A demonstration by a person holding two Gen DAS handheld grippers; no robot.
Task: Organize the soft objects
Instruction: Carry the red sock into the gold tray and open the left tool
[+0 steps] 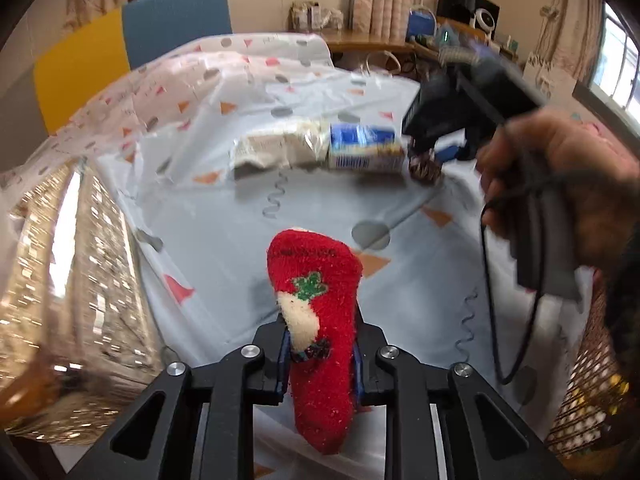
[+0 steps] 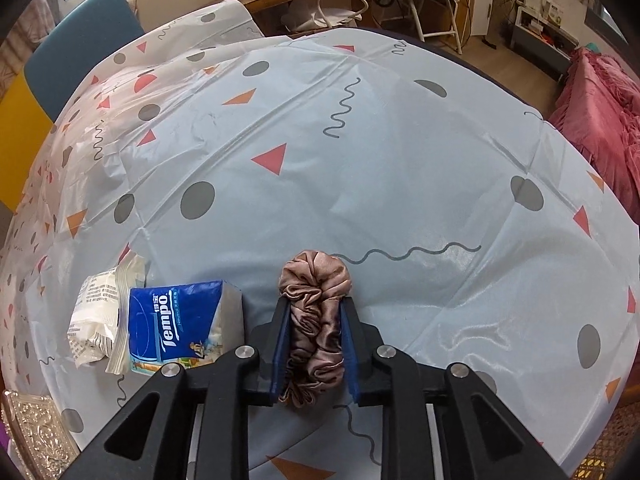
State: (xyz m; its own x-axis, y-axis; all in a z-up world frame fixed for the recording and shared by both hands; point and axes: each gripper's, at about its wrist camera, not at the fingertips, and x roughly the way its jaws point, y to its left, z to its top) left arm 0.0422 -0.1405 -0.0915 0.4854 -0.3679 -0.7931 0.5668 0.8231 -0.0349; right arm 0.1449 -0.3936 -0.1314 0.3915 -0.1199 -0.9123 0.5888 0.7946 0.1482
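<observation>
1. On the table, under a pale blue tablecloth (image 2: 360, 168) printed with grey dots, triangles and squiggles, our two grippers each carry one soft thing.
2. Our left gripper (image 1: 320, 344) has its jaws clamped on a fuzzy red sock (image 1: 320, 320) with a green-and-cream motif; the sock runs through the jaws, its rounded end sticking up beyond the fingertips and its other end hanging down towards the camera.
3. The sock is lifted above the near part of the cloth, roughly in the middle of the left wrist view.
4. Our right gripper (image 2: 314, 312) has its jaws pressed together on a dusty-pink satin scrunchie (image 2: 314, 320), squeezed flat between the blue pads, with its far loop bulging out past the fingertips.
5. From the left wrist view we see the right gripper at the far right, held in our right hand (image 1: 560, 184), with the scrunchie close to the cloth.
6. Just left of the scrunchie lies a blue Tempo tissue pack (image 2: 176, 324), and touching that pack on its left is a crumpled white packet (image 2: 96, 320).
7. A shiny gold embossed box (image 2: 36, 436) sits at the near left edge of the table.
8. Beyond the far left edge stand a blue chair (image 2: 80, 44) and a yellow one (image 1: 80, 68).
</observation>
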